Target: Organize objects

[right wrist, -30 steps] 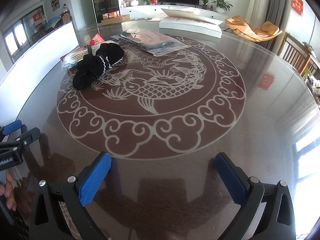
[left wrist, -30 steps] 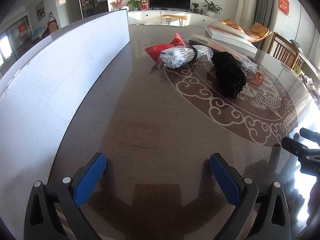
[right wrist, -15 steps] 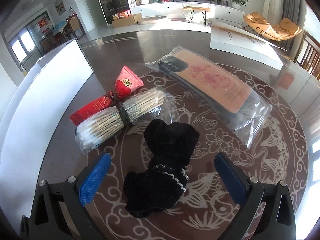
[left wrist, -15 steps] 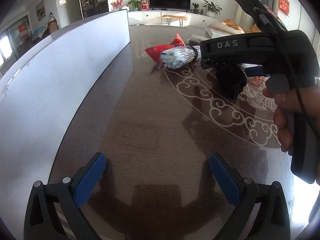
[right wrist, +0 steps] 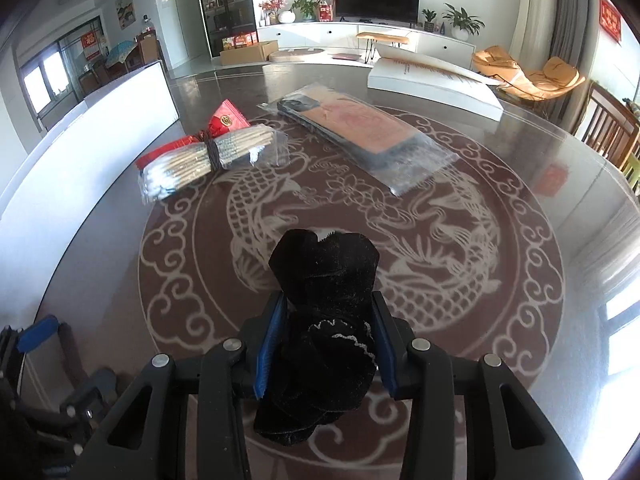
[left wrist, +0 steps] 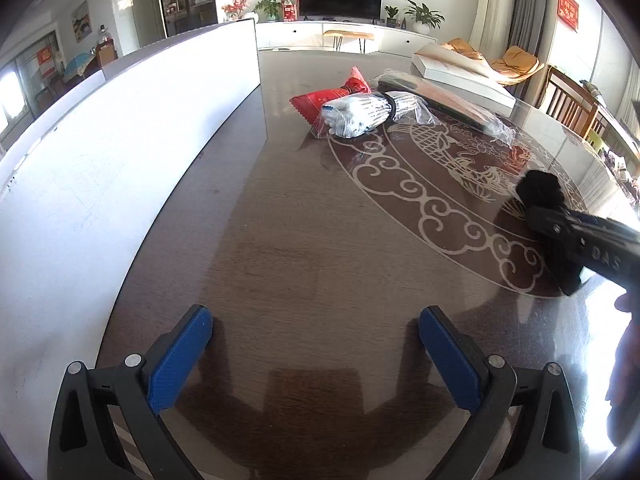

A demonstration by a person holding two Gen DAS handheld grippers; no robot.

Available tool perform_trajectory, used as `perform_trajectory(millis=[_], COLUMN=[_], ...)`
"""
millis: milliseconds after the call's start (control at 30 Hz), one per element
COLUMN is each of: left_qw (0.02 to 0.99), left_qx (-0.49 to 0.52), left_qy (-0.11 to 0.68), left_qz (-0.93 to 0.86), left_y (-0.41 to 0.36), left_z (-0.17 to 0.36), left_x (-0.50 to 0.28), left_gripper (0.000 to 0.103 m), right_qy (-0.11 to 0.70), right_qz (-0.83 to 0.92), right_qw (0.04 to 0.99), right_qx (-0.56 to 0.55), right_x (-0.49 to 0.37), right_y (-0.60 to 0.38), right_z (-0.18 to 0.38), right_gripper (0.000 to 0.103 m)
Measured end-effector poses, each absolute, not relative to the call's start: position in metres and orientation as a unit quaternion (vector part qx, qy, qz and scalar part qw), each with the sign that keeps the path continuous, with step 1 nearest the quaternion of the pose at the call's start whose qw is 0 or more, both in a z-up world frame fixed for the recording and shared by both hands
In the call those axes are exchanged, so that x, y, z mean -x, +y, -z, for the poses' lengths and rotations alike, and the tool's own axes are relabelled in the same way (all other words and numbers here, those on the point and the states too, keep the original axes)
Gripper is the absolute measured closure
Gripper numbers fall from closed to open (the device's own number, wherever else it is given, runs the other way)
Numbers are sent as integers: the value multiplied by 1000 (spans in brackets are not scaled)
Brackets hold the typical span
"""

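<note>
Right wrist: glossy carved table (right wrist: 520, 184), living room.

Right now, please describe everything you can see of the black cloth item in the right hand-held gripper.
The black cloth item looks like soft, velvety fabric, bunched into a lumpy roll, with a thin whitish scalloped trim near its middle. It sits between the blue pads of the right hand-held gripper, whose jaws are closing and pressing on its sides. Its upper end sticks out past the fingers above the patterned table; its lower end hangs below them.
</note>
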State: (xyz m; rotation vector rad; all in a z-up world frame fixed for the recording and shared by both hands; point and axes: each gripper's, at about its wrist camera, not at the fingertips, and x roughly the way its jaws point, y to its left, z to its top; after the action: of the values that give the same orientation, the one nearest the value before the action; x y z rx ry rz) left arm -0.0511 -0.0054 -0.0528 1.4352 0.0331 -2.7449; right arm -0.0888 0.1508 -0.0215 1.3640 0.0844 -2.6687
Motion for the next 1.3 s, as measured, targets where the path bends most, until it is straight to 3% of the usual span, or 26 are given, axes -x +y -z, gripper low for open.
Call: perform_trajectory(millis=[133, 200, 233, 400, 1300], left_qw=[22, 22, 22, 22, 23], left_qx=[-463, -463, -463, -463, -462], left_qy=[11, 11, 10, 10, 10], left_qz=[886, 886, 886, 886, 887], left_y=[-5, -5, -5, -6, -5], left_z=[53, 53, 53, 53, 54], left_x=[51, 52, 51, 53, 53], left_gripper=[0, 0, 0, 0, 0], right_qy=[47, 46, 43, 24, 37], right_qz=[896, 898, 898, 888, 888], right_qw=[59, 54, 49, 56, 56], right_qx=[-437, -434, -436, -455, -456], right_x=[55, 49, 49, 52, 52], right_y=[174, 182, 186, 191, 188], right_z=[22, 25, 28, 34, 36], right_gripper=[57, 36, 20, 0, 0])
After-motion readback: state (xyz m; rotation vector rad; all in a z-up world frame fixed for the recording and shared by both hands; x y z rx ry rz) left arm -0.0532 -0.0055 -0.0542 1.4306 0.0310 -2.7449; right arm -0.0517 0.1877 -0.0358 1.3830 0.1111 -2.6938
